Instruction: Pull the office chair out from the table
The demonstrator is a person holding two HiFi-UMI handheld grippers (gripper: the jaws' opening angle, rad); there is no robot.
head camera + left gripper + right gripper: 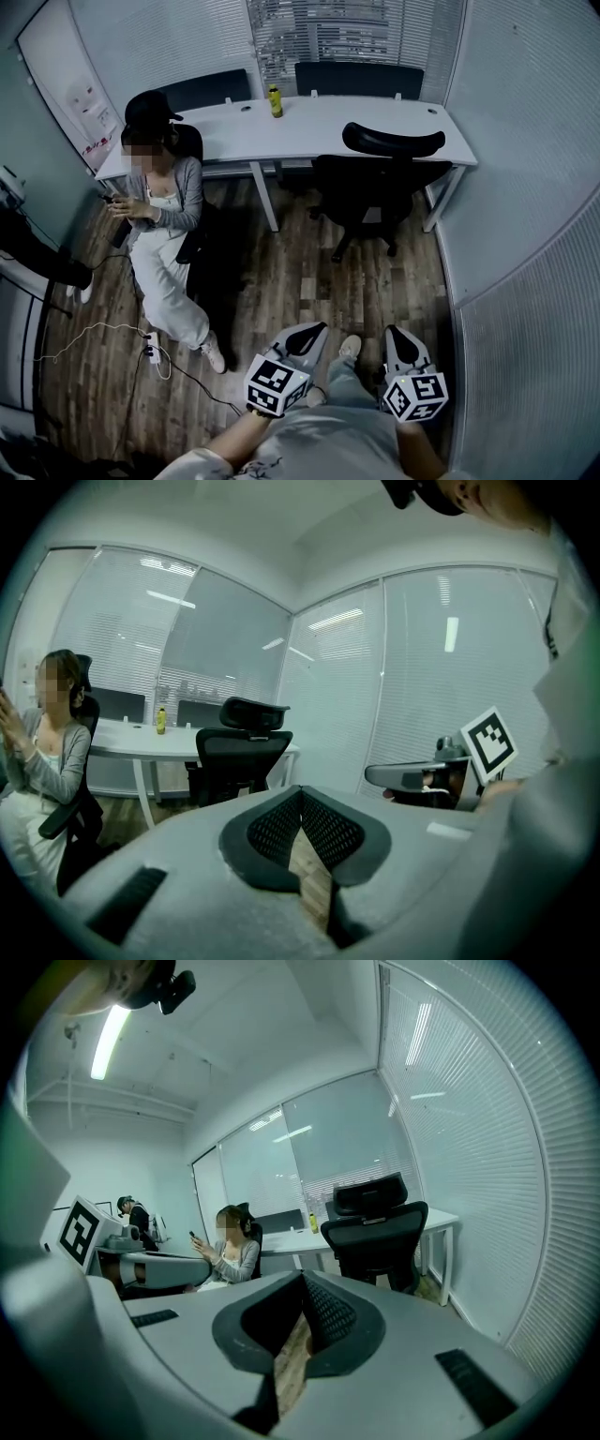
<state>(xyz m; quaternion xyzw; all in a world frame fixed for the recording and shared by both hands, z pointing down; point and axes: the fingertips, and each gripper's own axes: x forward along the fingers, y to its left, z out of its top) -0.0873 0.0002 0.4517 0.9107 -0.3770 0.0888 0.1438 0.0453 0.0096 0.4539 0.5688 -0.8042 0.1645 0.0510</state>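
Observation:
A black office chair [379, 186] with a curved headrest stands pushed in at the right end of the white table [328, 129]. It also shows in the left gripper view as the chair [240, 752] and in the right gripper view as the chair [377, 1230]. My left gripper [315, 330] and right gripper [396, 334] are both shut and empty, held low near my body, well short of the chair. Each points toward the chair across bare wood floor.
A person [164, 230] sits on another chair at the table's left end, looking at a phone. A yellow bottle [275, 101] stands on the table. Cables and a power strip [150, 349] lie on the floor at left. Glass walls with blinds close in on the right.

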